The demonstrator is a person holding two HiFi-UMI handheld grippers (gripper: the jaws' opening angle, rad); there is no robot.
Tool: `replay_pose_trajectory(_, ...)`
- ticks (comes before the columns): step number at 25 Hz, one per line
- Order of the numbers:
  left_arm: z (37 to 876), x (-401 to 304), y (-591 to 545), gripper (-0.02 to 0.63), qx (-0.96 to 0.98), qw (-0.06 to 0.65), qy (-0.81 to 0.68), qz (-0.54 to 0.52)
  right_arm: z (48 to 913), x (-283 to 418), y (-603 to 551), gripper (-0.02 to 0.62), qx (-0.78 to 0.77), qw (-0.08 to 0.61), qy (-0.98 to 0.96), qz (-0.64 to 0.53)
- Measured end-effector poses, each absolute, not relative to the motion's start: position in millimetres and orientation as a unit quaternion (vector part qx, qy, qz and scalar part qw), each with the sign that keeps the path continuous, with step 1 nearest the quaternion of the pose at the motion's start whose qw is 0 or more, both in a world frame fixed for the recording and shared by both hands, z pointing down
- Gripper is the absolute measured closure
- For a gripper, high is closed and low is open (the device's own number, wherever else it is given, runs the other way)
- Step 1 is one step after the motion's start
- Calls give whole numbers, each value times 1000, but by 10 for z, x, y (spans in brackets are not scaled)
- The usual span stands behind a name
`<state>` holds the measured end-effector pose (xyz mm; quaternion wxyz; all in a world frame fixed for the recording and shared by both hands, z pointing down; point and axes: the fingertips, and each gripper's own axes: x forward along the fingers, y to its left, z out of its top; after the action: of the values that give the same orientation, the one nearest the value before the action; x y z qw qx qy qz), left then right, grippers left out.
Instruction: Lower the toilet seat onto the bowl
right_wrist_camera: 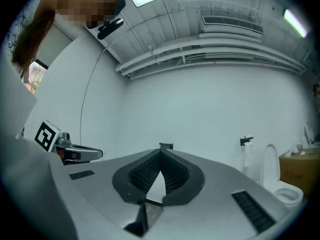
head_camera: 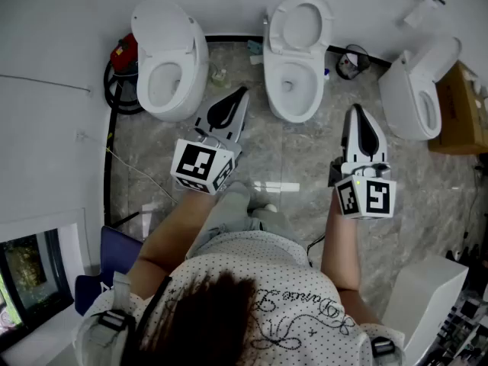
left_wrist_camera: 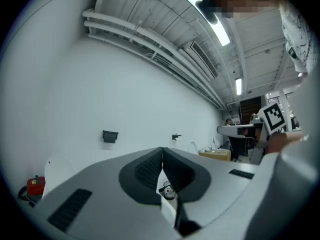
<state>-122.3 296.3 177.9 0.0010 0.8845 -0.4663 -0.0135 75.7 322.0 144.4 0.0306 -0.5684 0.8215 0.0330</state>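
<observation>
Jaws meet tip to tip on both tools: the left gripper (head_camera: 241, 95) is closed on nothing, and the right gripper (head_camera: 356, 113) is likewise closed and empty, the ribbed pads touching in each gripper view. Both are held level in front of the person, noses aimed at the row of toilets and well apart from all of them. That reads as a ready stance before the reach, with neither tool committed.

Ahead, between the two noses, stands the middle toilet (head_camera: 296, 111). Its toilet seat (head_camera: 300, 23) is upright, the ring leaning back above the open bowl (head_camera: 290, 82). This is most likely the seat to lower, since it lies straight ahead and its ring plainly stands up. Nothing of the task is done yet. Closed jaws would suit a push on the ring's top edge to tip it forward, though a pinch would control the drop better.

To the left is a second toilet (head_camera: 168, 63) with its lid raised. To the right is a third toilet (head_camera: 418, 97), set at an angle, lid also up.

Count: two grippers, three toilets, one seat ring clearly raised.

A red object (head_camera: 126, 52) sits beside the left toilet, a small dark bin (head_camera: 352, 61) sits between the middle and right ones, and a cardboard box (head_camera: 460, 109) is at the far right, all on the marbled floor (head_camera: 290, 158)
</observation>
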Motion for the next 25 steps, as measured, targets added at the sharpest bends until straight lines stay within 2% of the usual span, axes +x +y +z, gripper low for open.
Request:
replay_pose_trajectory(12, 1880, -1482, 2780, 598, 889, 13, -457, -16, 1606, 452, 3077, 581, -578, 41, 815, 7)
replay_pose_trajectory(13, 1893, -1524, 2757, 580, 889, 15, -458, -15, 1624, 419, 3062, 568, -580, 40, 814, 3)
replay_pose_trajectory(14, 1906, -1561, 2738, 541, 888, 17, -459, -15, 1650, 391, 3049, 513, -581, 40, 813, -2)
replay_pose_trajectory(15, 1917, -1591, 2719, 512, 888, 19, -460, -16, 1680, 372, 3036, 415, -582, 40, 812, -9)
replay_pose_trajectory(17, 1929, -1627, 2680, 440, 888, 22, -458, -16, 1719, 353, 3011, 320, -584, 46, 810, -18)
replay_pose_trajectory(19, 1924, -1633, 2633, 370, 893, 24, -450, -15, 1700, 337, 2984, 267, -584, 58, 810, -15)
replay_pose_trajectory(22, 1882, -1645, 2540, 317, 898, 24, -439, -13, 1628, 302, 2940, 205, -581, 70, 811, -5)
replay_pose_trajectory(25, 1835, -1664, 2415, 291, 898, 23, -439, -19, 1597, 286, 2858, 198, -572, 74, 817, -13)
